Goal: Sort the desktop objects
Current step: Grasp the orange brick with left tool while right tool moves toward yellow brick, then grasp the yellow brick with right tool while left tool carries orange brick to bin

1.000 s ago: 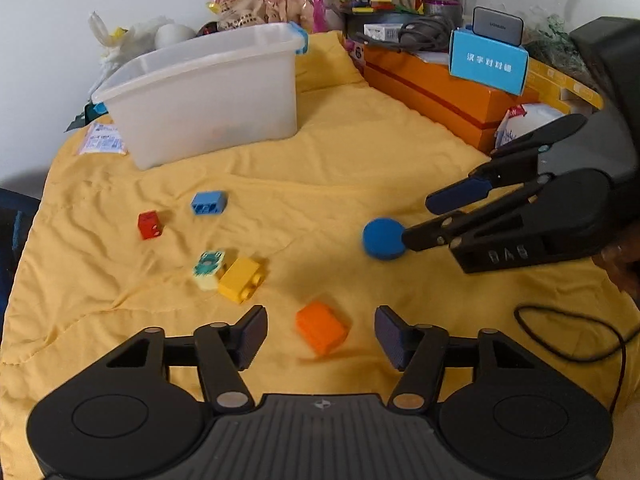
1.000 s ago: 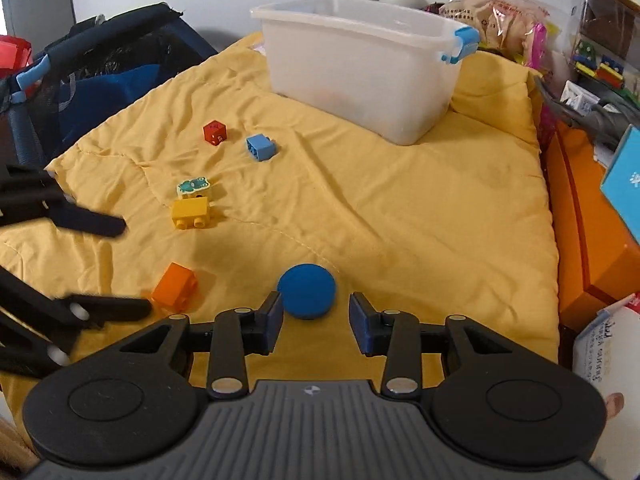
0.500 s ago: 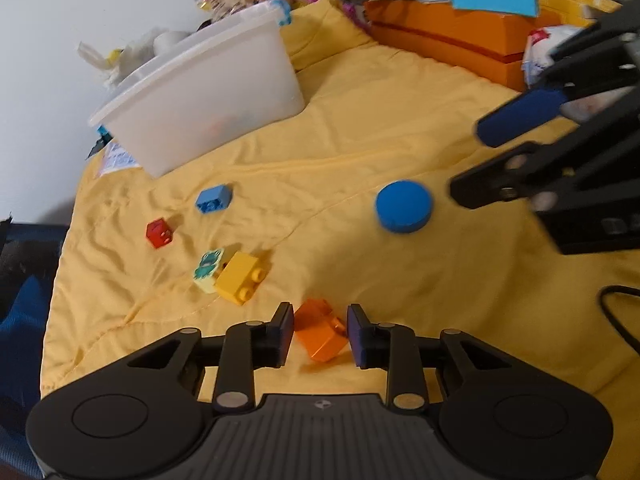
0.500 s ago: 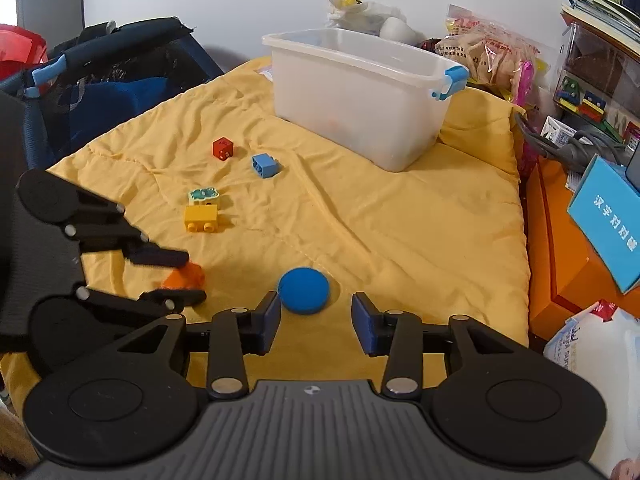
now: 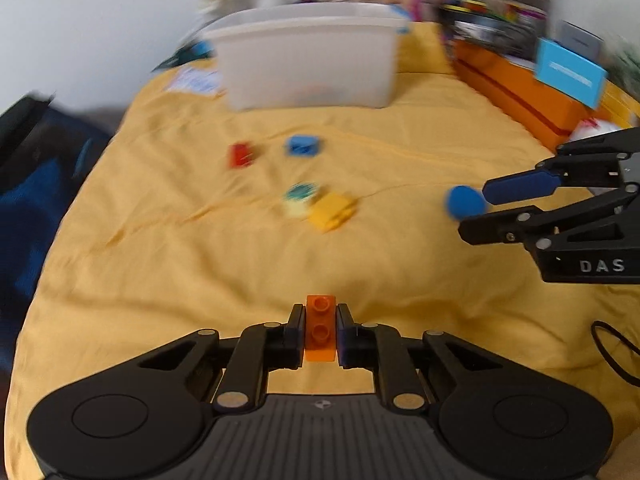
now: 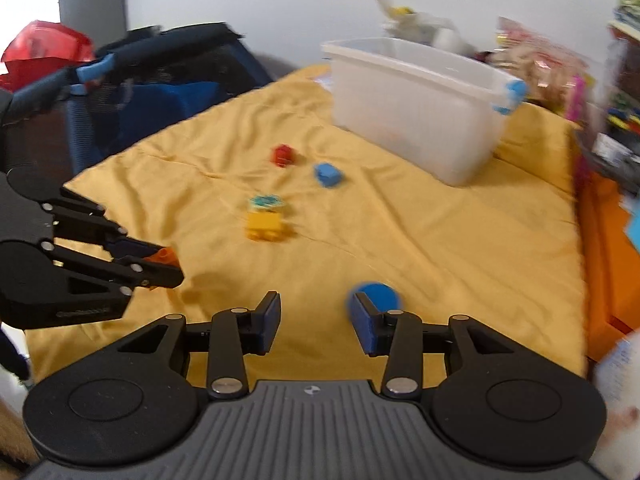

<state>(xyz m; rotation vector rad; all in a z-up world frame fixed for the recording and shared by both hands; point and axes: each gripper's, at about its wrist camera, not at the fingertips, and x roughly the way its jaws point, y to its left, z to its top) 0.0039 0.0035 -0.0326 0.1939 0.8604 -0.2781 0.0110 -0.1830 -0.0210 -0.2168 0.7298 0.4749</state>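
My left gripper [image 5: 319, 330] is shut on an orange brick [image 5: 319, 326] and holds it above the yellow cloth; it also shows in the right wrist view [image 6: 162, 266]. My right gripper [image 6: 314, 322] is open and empty. A blue disc [image 6: 378, 296] lies on the cloth just beyond its right fingertip, and shows in the left wrist view [image 5: 464, 201]. A yellow brick [image 5: 331, 211], a teal-and-cream piece [image 5: 299, 197], a red brick [image 5: 241, 155] and a blue brick [image 5: 303, 145] lie mid-cloth. A translucent white bin [image 5: 308, 68] stands at the back.
An orange box [image 5: 520, 96] with a blue card [image 5: 570, 72] lines the right edge. A dark blue bag [image 6: 160, 100] sits off the left edge. Clutter stands behind the bin. A black cable [image 5: 616, 352] lies at the right front.
My left gripper closed on the orange brick and lifted it off the cloth. My right gripper opened wider and shifted left, so the blue disc now lies by its right finger.
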